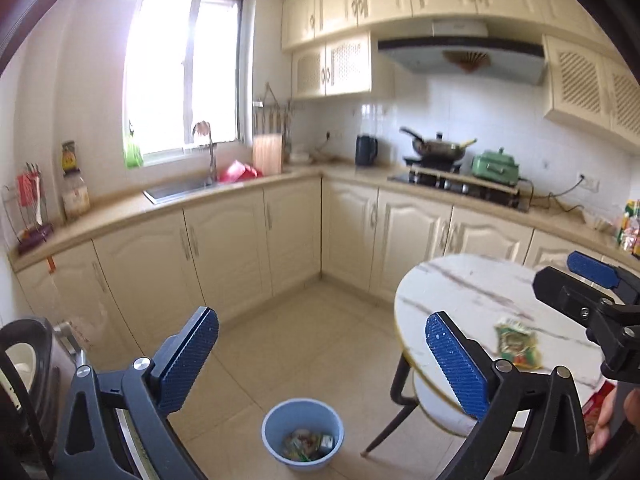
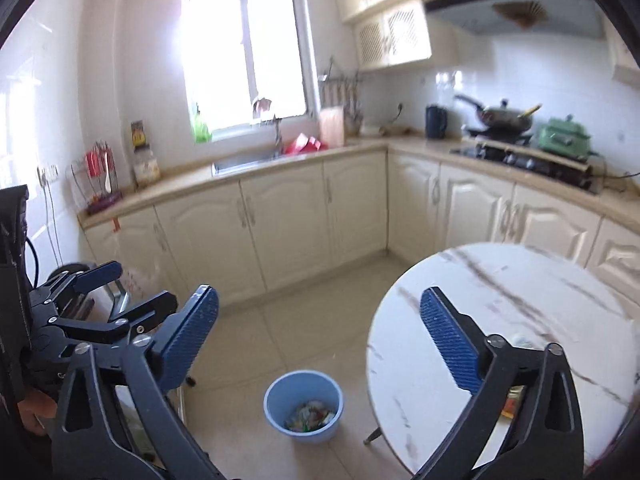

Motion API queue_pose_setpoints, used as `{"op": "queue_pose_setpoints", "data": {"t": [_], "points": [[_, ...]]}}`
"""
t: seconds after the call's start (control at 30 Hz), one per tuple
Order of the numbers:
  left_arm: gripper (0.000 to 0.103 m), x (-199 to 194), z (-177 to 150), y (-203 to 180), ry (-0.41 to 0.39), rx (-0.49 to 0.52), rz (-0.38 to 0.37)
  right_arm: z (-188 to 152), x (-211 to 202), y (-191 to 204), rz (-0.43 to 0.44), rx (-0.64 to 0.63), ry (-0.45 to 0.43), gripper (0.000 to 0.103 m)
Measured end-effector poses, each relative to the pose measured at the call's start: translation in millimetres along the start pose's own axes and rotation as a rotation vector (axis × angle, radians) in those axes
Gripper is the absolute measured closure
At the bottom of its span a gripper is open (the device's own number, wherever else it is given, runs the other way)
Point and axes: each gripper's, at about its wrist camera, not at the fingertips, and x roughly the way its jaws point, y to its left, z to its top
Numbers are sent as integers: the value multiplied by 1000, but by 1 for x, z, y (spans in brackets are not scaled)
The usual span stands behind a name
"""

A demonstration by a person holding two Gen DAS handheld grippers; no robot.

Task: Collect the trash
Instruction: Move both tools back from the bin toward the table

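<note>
Light-blue plastic bin [image 1: 302, 434] on floor, 6 o'clock, crumpled colourful wrappers inside. Green-red snack wrapper [image 1: 516, 343] flat on marble tabletop [image 1: 472, 292], 4 o'clock. Left gripper [image 1: 320, 364], right gripper [image 2: 318, 342]: jaws spread wide, empty.

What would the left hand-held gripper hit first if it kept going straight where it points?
Probably nothing close: the left hand-held gripper, open and empty, aims at bare floor beyond the blue bin, left of the round table. Depth is unclear.

bright window [image 1: 182, 72] over cream cabinets [image 1: 224, 248], tiled floor [image 1: 312, 344], round marble table [image 1: 480, 300].
</note>
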Motion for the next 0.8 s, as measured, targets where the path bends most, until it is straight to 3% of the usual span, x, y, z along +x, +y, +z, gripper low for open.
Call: {"op": "queue_pose_setpoints", "data": {"t": [0.2,0.37,0.57,0.8], "points": [[1,-97,-18,-50,-122,9,-33,13,-100,-6,-76,-3,-129,0],[1,-159,-69,-77,-200,19,-39,16,-162,-6,-131,4,-198,0],[1,-191,-144,-107,-269,24,-26,11,-215,-2,-205,-17,-261,0],[1,-214,-184,-123,-296,51,-52,8,-238,0,-242,-14,-285,0]]}}
